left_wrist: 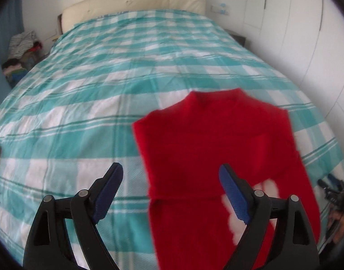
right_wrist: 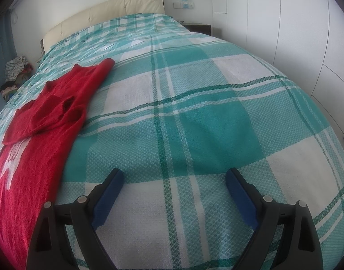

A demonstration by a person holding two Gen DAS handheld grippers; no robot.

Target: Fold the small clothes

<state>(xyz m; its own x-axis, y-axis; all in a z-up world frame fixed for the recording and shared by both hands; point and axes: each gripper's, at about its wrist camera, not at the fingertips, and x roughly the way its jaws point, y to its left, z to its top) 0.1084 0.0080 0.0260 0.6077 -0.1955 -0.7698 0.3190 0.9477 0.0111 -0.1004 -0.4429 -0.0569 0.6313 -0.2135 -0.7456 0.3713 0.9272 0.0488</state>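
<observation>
A small red sweater (left_wrist: 208,148) with a white motif lies flat on the teal-and-white checked bed cover (left_wrist: 86,94), collar towards the headboard, with a sleeve folded across its chest. My left gripper (left_wrist: 172,171) is open and empty, hovering over the sweater's left edge near its lower part. In the right wrist view the sweater (right_wrist: 43,121) lies at the left, and my right gripper (right_wrist: 174,175) is open and empty over bare bed cover (right_wrist: 194,112) to the sweater's right.
A cream headboard (left_wrist: 136,4) stands at the far end. A pile of clothes (left_wrist: 21,51) sits beside the bed at the left. White wardrobe doors (right_wrist: 284,33) line the right wall. A dark nightstand (right_wrist: 198,28) stands by the far right corner.
</observation>
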